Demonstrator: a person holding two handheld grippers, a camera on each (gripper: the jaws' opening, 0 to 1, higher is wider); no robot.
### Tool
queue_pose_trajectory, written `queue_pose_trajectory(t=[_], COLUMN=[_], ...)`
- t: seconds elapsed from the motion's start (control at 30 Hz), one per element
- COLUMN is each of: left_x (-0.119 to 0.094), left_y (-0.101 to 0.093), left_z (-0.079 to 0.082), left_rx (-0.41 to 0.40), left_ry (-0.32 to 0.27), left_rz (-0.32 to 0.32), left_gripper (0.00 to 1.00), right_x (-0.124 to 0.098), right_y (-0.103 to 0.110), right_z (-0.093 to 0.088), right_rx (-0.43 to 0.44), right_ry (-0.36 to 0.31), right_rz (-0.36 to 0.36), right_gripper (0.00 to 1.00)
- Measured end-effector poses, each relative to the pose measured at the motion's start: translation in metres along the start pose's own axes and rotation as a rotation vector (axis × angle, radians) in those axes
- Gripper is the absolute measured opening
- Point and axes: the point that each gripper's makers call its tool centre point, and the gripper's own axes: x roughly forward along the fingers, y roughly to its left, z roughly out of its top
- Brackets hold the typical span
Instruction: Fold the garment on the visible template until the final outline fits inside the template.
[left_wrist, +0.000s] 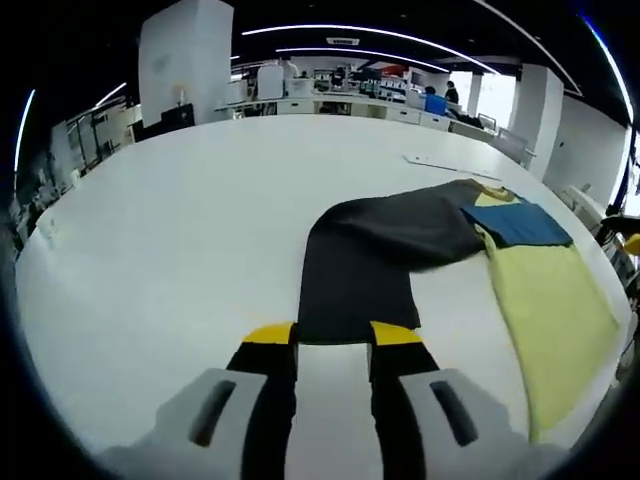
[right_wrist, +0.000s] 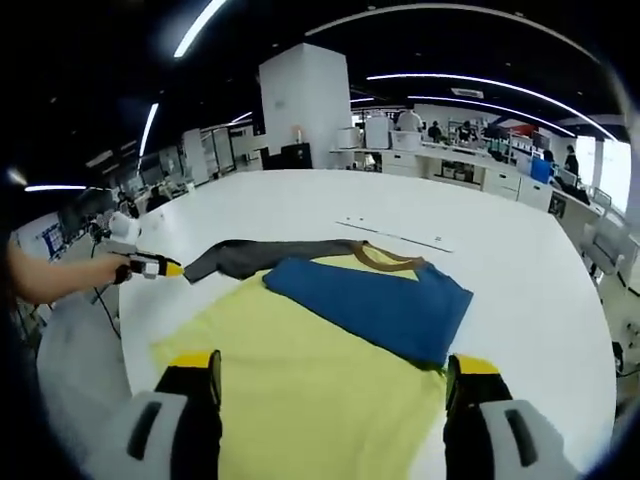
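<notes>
- The garment (right_wrist: 300, 390) lies flat on the white desk (right_wrist: 480, 230). It has a yellow body, a blue panel (right_wrist: 375, 305) across the chest, a brown collar (right_wrist: 385, 258) and a dark sleeve (left_wrist: 370, 255) that stretches far out to one side.
- The left claw (left_wrist: 333, 335) is closed on the end of this dark sleeve, and in the right gripper view it holds the cuff well away from the body.
- The right claw (right_wrist: 330, 372) is wide open over the yellow hem and holds nothing.
- I cannot see any template outline, so a fold may end outside it.
- If the left claw pulls more, I think the whole garment can slide, because nothing pins it.
- If the sleeve is released too early, it may fall twisted and leave a bump.
- The yellow hem lies near the desk edge, so it may slip over it.
</notes>
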Motion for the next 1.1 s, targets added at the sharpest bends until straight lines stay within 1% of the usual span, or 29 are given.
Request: queue_pose_trajectory(t=[0.1, 0.23, 0.27, 0.37, 0.53, 0.63, 0.7, 0.73, 0.83, 0.97, 1.1], left_x=[0.004, 0.008, 0.008, 0.009, 0.009, 0.01, 0.011, 0.011, 0.012, 0.01, 0.008], left_y=[0.003, 0.006, 0.005, 0.006, 0.005, 0.003, -0.001, 0.001, 0.0, 0.01, 0.018], left_z=[-0.002, -0.01, -0.007, -0.007, -0.005, -0.004, -0.002, -0.002, 0.001, 0.009, 0.018], left_rx=[-0.008, -0.011, -0.021, -0.03, -0.043, -0.059, -0.061, -0.046, -0.031, -0.007, 0.009], left_ry=[0.008, 0.045, 0.024, 0.023, 0.022, 0.019, 0.018, 0.019, 0.025, 0.015, 0.002], left_rz=[0.003, 0.018, 0.019, 0.02, 0.028, 0.019, 0.012, 0.022, 0.023, 0.039, 0.039], left_gripper=[0.21, 0.2, 0.2, 0.19, 0.11, 0.04, 0.01, 0.01, 0.0, 0.0, 0.0], right_x=[-0.001, -0.004, -0.005, -0.008, -0.014, -0.016, -0.018, -0.019, -0.022, -0.028, -0.032], right_y=[0.001, 0.003, 0.003, 0.006, 0.013, 0.015, 0.016, 0.016, 0.015, 0.014, 0.011], right_z=[0.0, 0.0, 0.0, 0.002, 0.004, 0.004, 0.002, 0.002, -0.001, -0.005, -0.01], right_rx=[0.004, -0.016, -0.015, -0.004, -0.014, -0.02, -0.017, -0.016, -0.015, -0.013, -0.011], right_ry=[-0.001, 0.002, 0.0, -0.013, -0.015, -0.012, -0.005, -0.006, 0.004, 0.017, 0.027], right_rz=[0.002, 0.003, 0.002, 0.009, 0.019, 0.021, 0.024, 0.022, 0.019, 0.015, 0.005], right_gripper=[0.93, 0.94, 0.94, 0.95, 0.98, 0.99, 0.99, 0.99, 1.0, 1.0, 1.0])
